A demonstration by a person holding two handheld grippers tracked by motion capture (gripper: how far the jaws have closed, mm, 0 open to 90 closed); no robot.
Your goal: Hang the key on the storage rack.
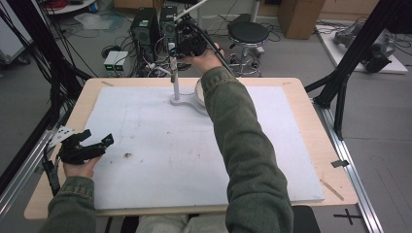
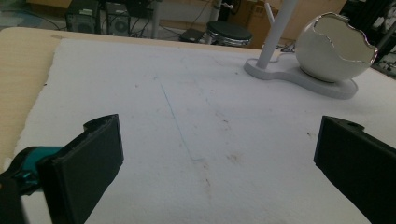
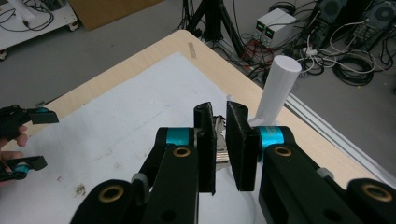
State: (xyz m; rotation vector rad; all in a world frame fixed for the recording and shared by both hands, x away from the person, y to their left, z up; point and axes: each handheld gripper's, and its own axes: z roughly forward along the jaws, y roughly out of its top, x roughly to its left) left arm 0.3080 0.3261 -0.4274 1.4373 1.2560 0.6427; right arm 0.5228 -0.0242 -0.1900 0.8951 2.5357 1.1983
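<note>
While our right claw [image 3: 220, 140] pinches a small silvery piece [image 3: 219, 140] between its nearly closed jaws, up beside the top of the white post [image 3: 279, 88], the main risk we judge is a slip: the piece is thin and shiny, held only by the pad tips, and a twist or a knock against the post could drop it onto the bench [image 1: 311, 126] or over its far edge to the floor. A push on the post might also tip the stand [image 2: 299, 77] and jostle the white eggshell-shaped bowl [image 2: 334, 46] on its base. Our left claw [image 2: 219, 154] rests wide open and empty at the near left of the white mat [image 1: 160, 145], well apart from the stand.

What the piece is we cannot make out; the jaws cover most of it. From the high view, our sleeve [image 1: 238, 141] hides most of the bowl, and whether the piece hangs from the post is unclear.
</note>
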